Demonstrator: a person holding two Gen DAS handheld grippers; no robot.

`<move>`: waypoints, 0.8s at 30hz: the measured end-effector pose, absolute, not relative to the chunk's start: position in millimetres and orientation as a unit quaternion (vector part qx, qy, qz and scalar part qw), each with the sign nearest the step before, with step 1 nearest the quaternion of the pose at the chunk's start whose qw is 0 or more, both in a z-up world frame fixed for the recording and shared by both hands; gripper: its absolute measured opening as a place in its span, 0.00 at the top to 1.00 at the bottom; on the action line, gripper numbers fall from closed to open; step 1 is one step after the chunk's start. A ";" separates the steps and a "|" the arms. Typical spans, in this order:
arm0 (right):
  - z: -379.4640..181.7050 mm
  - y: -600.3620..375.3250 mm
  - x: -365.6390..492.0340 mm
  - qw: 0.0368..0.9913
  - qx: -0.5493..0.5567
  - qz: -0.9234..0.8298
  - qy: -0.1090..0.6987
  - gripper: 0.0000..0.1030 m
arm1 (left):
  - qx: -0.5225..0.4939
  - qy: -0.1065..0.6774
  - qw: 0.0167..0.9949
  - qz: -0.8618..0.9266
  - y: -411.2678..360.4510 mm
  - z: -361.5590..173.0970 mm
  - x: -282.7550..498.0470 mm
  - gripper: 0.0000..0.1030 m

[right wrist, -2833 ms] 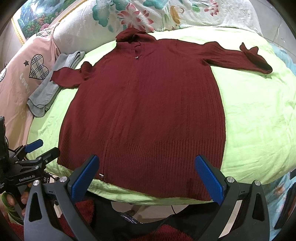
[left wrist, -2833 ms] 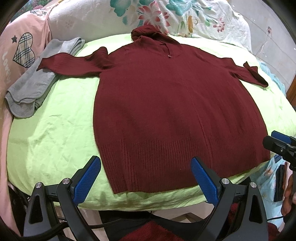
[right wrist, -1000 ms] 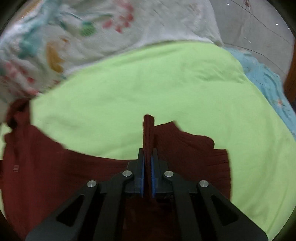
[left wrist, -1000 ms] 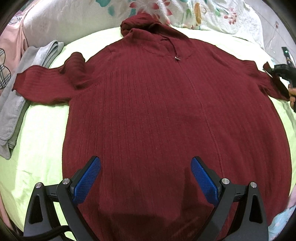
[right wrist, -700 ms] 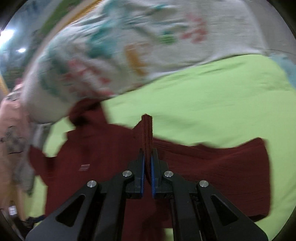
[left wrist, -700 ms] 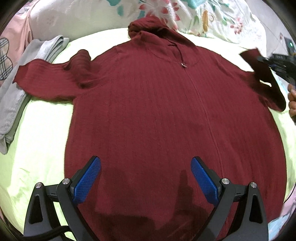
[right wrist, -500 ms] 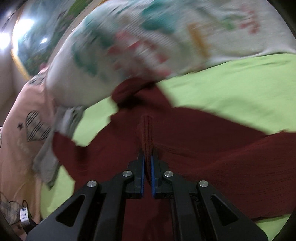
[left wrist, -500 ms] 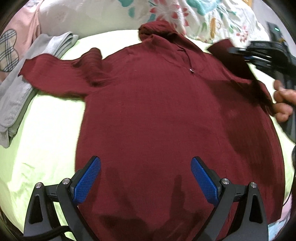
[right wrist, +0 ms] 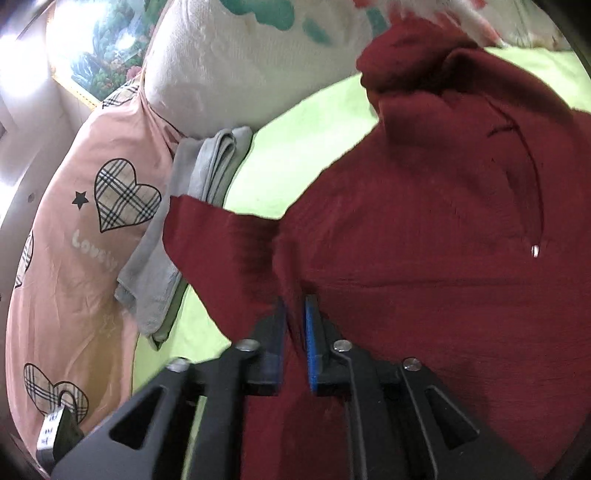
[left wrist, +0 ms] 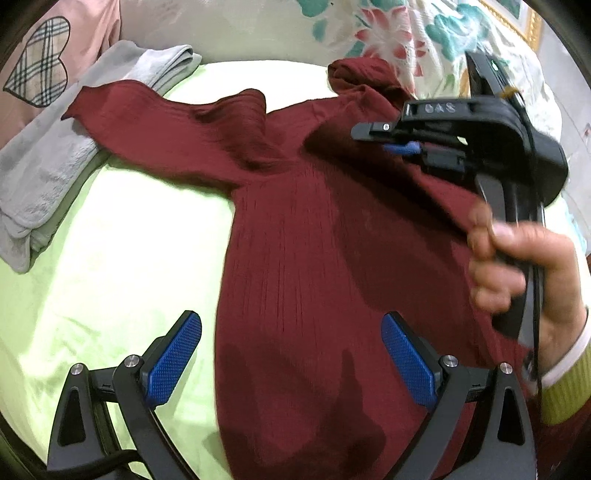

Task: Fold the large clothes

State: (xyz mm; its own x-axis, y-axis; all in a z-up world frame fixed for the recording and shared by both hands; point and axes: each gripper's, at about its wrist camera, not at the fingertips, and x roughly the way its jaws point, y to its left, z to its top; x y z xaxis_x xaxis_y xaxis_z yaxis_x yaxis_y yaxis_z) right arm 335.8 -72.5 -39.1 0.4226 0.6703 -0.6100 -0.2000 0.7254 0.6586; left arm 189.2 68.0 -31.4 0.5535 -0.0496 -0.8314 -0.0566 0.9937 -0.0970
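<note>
Maroon hooded sweater lies front-up on green bed sheet, hood toward floral pillow. Right gripper pinching right sleeve cuff; within last second it has carried sleeve from far right edge of bed across chest, now near left shoulder. Left gripper spread wide, empty, hovering over hem. Left sleeve lies outstretched, cuff resting on folded grey garment. Judgement: first sleeve fold nearly laid; release next, then left sleeve.
</note>
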 end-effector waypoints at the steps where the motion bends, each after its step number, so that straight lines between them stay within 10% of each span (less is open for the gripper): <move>1: -37.3 -73.9 334.1 0.806 0.254 0.269 0.463 0.60 | -0.061 0.471 0.880 -0.004 68.3 -30.5 195.1 0.05; 3: -28.4 -87.9 324.5 0.819 0.254 0.254 0.447 0.46 | -0.067 0.472 0.879 -0.016 66.6 -29.7 212.0 0.05; 12: 15.3 -189.0 249.5 0.858 0.284 0.168 0.393 0.46 | -0.067 0.499 0.862 -0.060 55.3 -42.9 318.4 0.08; 17: 27.1 -242.0 203.5 0.875 0.295 0.103 0.371 0.46 | -0.072 0.513 0.852 -0.080 47.8 -58.2 351.8 0.47; 19: 29.3 -269.1 190.9 0.880 0.304 0.063 0.360 0.46 | -0.055 0.503 0.858 -0.088 39.3 -57.0 351.7 0.95; 24: 34.0 -323.4 183.9 0.886 0.312 -0.008 0.344 0.46 | -0.062 0.450 0.890 -0.044 55.3 -34.7 338.8 0.95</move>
State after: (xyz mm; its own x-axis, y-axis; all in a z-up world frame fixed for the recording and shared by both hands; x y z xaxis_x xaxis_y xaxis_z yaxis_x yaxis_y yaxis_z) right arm 183.9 -323.4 34.0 0.7638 0.1997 -0.6137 0.2293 0.8049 0.5473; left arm 338.8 55.3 -34.7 0.5905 -0.1339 -0.7958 0.0227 0.9885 -0.1494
